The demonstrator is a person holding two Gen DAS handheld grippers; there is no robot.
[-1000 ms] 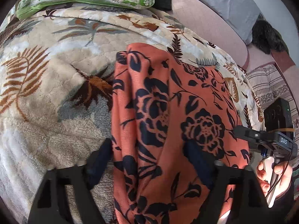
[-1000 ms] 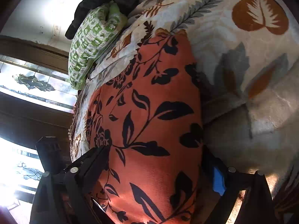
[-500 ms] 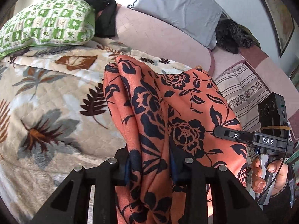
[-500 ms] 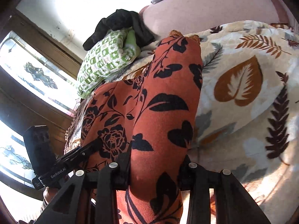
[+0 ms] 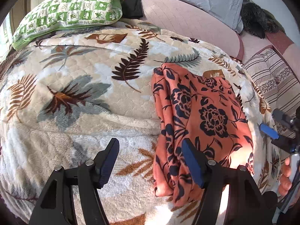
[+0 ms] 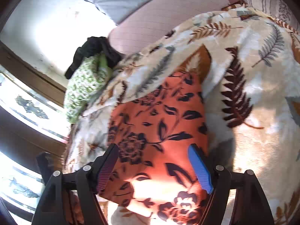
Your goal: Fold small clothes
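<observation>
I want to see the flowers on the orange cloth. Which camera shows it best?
The left wrist view. There the orange cloth lies folded on the leafy blanket, sharp and almost whole. The right wrist view shows it closer, blurry, with its near end cut off and washed out by sunlight.

- Orange garment [image 5: 202, 120] printed with dark navy flowers and leaves.
- Folded into a long, narrow bundle, several layers stacked along its left edge.
- Lying flat on the bed cover, long axis running from the near edge away toward the pillows.
- Placed toward the right side of the bed in the left wrist view, near end brightly sunlit.
- Seen from the right wrist view [image 6: 159, 131] as a flat strip, far end tapering, slightly blurred.
</observation>
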